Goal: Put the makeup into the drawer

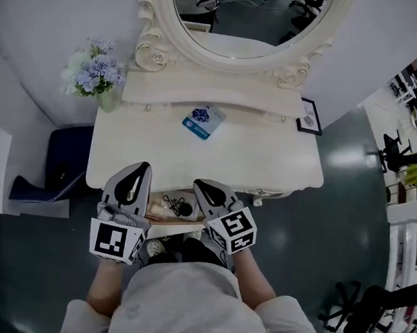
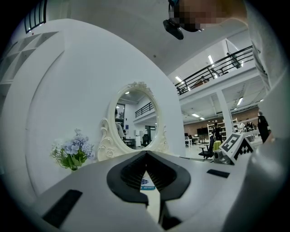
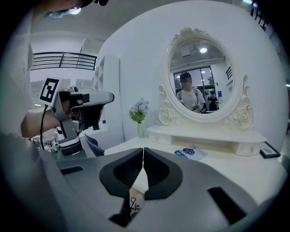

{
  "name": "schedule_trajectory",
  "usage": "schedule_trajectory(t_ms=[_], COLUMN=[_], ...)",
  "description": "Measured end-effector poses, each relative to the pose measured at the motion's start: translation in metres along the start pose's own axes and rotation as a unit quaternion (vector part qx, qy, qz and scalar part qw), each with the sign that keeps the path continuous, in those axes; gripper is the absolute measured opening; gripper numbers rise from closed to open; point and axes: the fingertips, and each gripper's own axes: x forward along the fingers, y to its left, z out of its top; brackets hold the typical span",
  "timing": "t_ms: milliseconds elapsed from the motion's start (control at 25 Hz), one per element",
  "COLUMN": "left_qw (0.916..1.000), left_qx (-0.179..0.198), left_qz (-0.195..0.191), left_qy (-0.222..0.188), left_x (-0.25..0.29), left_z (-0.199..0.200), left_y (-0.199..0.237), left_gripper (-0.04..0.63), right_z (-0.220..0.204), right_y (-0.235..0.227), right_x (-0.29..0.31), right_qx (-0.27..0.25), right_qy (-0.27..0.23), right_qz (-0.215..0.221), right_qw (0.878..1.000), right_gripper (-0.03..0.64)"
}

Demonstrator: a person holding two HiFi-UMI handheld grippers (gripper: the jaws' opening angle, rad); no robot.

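Note:
A blue-and-white makeup packet (image 1: 204,121) lies on the cream dressing table (image 1: 267,156), in front of the mirror; it also shows between the jaws in the left gripper view (image 2: 146,182) and in the right gripper view (image 3: 190,152). The drawer (image 1: 181,229) under the table's front edge stands open, with a black looped tool (image 1: 178,206) and other small items inside. My left gripper (image 1: 144,167) is shut and empty at the drawer's left. My right gripper (image 1: 199,185) is shut and empty above the drawer's right part. Both are well short of the packet.
A vase of pale blue flowers (image 1: 94,76) stands at the table's back left corner. An oval mirror (image 1: 243,20) in a carved frame rises behind a low shelf. A small black-framed card (image 1: 311,117) sits at the back right. A dark blue seat (image 1: 63,164) is left of the table.

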Motion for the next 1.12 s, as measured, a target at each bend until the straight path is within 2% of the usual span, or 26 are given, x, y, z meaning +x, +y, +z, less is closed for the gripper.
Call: schedule_trajectory(t_ms=[760, 1120], left_qw=[0.9998, 0.9997], left_qx=[0.013, 0.013], left_qz=[-0.008, -0.006], left_qy=[-0.014, -0.019], left_x=[0.007, 0.007], left_z=[0.014, 0.024], left_y=[-0.011, -0.013], left_gripper=[0.014, 0.014], right_z=[0.076, 0.100], right_y=[-0.014, -0.016], right_x=[-0.042, -0.058], right_qx=[0.014, 0.008], right_qy=[-0.117, -0.152], right_qz=[-0.024, -0.026], right_qw=[0.993, 0.988], right_gripper=[0.021, 0.021])
